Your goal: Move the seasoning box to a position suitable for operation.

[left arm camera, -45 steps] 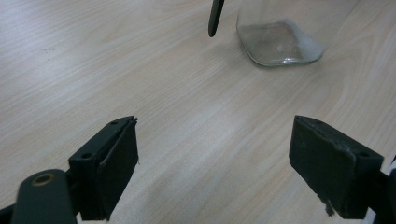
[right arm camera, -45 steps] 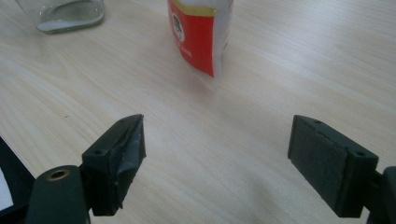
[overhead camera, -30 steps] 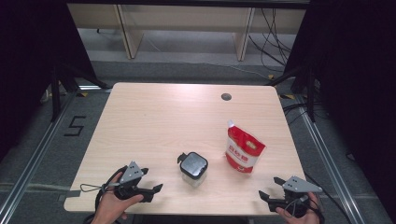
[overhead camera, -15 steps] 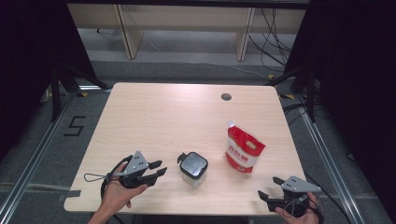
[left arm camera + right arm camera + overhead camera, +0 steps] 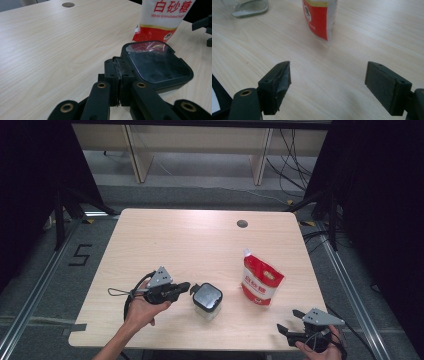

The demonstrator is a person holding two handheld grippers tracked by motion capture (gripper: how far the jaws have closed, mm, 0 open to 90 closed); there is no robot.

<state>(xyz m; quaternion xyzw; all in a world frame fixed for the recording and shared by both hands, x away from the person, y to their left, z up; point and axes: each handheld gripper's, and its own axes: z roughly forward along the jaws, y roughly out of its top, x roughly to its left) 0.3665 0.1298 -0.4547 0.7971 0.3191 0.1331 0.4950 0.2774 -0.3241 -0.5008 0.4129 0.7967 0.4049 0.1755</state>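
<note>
A light wooden table (image 5: 165,245) is seen from above, and places are given here relative to the glass jar (image 5: 207,300) with the black square lid that stands near the table's front edge. A round dark hole (image 5: 242,224) in the tabletop is found well beyond the jar, toward the far edge. A red and white pouch of white granulated sugar (image 5: 261,281) is set upright near the jar, on its right and slightly farther back; in the left gripper view the pouch (image 5: 162,17) is seen just behind the jar's lid (image 5: 157,62). The left gripper (image 5: 186,287) is held in a hand just to the left of the jar, its tips right at the lid's edge. Its fingers (image 5: 113,75) have just been closing and are now clenched together, with nothing between them; whether the lid is touched cannot be told. The right gripper (image 5: 289,321) is held well apart from the jar, at the front right corner of the table. Its fingers (image 5: 279,82) are spread wide, released, with bare wood between them.
</note>
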